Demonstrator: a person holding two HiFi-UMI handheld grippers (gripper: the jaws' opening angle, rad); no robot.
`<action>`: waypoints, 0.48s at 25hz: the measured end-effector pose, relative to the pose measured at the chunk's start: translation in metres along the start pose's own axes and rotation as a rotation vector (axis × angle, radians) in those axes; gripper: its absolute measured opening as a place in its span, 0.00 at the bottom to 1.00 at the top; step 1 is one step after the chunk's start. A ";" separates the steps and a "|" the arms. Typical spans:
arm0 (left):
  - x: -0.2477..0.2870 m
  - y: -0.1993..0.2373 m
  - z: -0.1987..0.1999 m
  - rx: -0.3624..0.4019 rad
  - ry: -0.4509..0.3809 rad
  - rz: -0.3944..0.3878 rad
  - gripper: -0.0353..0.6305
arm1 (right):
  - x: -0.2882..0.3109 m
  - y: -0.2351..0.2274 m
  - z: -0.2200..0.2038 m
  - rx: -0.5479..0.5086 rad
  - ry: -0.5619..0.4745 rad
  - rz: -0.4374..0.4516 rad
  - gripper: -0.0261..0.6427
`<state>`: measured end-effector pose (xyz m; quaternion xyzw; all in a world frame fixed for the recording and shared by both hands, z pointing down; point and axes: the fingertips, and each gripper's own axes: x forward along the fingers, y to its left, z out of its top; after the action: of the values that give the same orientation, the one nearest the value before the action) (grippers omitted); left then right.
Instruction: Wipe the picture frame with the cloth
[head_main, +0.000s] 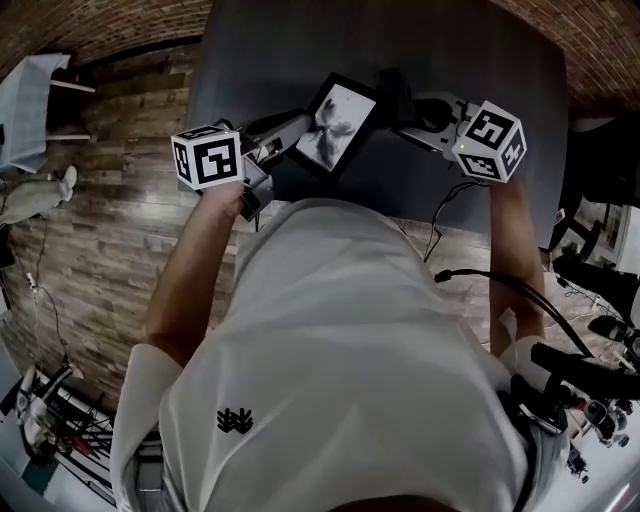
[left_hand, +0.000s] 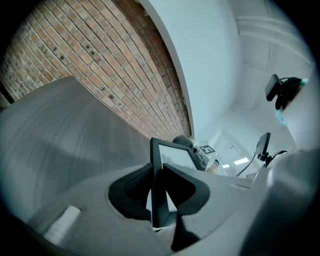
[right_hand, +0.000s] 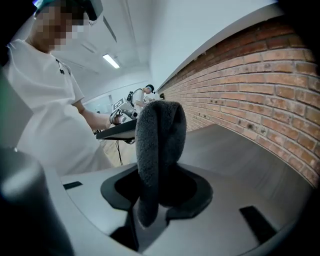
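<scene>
The left gripper (head_main: 287, 133) clamps the frame (head_main: 336, 124) by its near left edge; the left gripper view shows the jaws narrowed onto that edge, with the frame standing on edge between them. The frame is held above the table (head_main: 250, 60), glass side up and tilted toward the person. In the head view its long axis runs from the clamped corner away and slightly right. The right gripper (head_main: 408, 112) is closed on the cloth (head_main: 393, 90), which bulges out past the jaw tips as a folded pad. The cloth lies just beside the frame's far right corner, opposite the clamped edge; contact cannot be confirmed. In the right gripper view the frame (right_hand: 116, 131) appears edge-on, left of the cloth (right_hand: 157, 145). The wipe therefore likely calls for moving the right gripper left across the glass, toward the left gripper.
</scene>
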<state>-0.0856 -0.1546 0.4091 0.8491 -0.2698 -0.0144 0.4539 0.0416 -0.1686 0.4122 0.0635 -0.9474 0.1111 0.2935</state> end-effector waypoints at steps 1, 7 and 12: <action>0.005 -0.001 0.001 -0.012 -0.013 0.002 0.16 | -0.006 -0.003 -0.003 0.010 -0.012 -0.010 0.25; 0.042 -0.015 0.002 -0.092 -0.092 -0.014 0.16 | -0.031 -0.008 -0.028 0.078 -0.075 -0.007 0.25; 0.074 -0.025 -0.005 -0.136 -0.110 -0.004 0.16 | -0.032 0.018 -0.044 0.076 -0.095 0.080 0.25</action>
<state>-0.0103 -0.1745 0.4089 0.8148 -0.2914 -0.0803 0.4948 0.0878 -0.1384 0.4263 0.0416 -0.9571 0.1554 0.2411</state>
